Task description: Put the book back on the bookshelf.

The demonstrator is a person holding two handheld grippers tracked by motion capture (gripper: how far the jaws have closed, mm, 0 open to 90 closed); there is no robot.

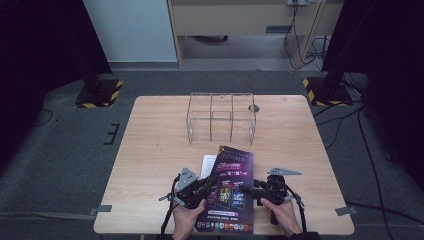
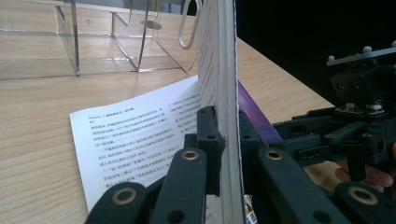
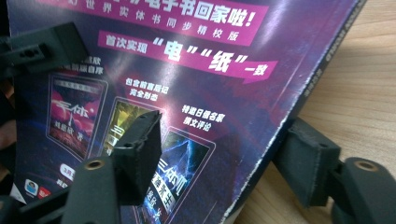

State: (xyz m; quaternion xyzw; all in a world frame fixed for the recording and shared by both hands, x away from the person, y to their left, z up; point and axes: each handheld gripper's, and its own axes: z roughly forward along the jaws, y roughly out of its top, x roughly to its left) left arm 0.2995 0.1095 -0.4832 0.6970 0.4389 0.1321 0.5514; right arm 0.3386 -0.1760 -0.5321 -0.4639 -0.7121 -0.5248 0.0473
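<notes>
A magazine with a purple cover (image 1: 231, 190) is tilted up off the wooden table (image 1: 150, 150) at its near edge. My left gripper (image 1: 212, 186) is shut on it: in the left gripper view both pads clamp the magazine (image 2: 229, 93), seen edge-on, and a white printed page (image 2: 130, 135) lies open flat on the wood. My right gripper (image 1: 250, 189) stands at the magazine's right side. In the right gripper view its jaws (image 3: 219, 154) straddle the edge of the cover (image 3: 187, 70), one pad over the cover, the other beyond the edge, with a gap left.
A clear acrylic rack with compartments (image 1: 221, 117) stands at the middle back of the table, with a round cable hole (image 1: 253, 107) beside it. Two stands with yellow-black bases are on the floor at both far corners.
</notes>
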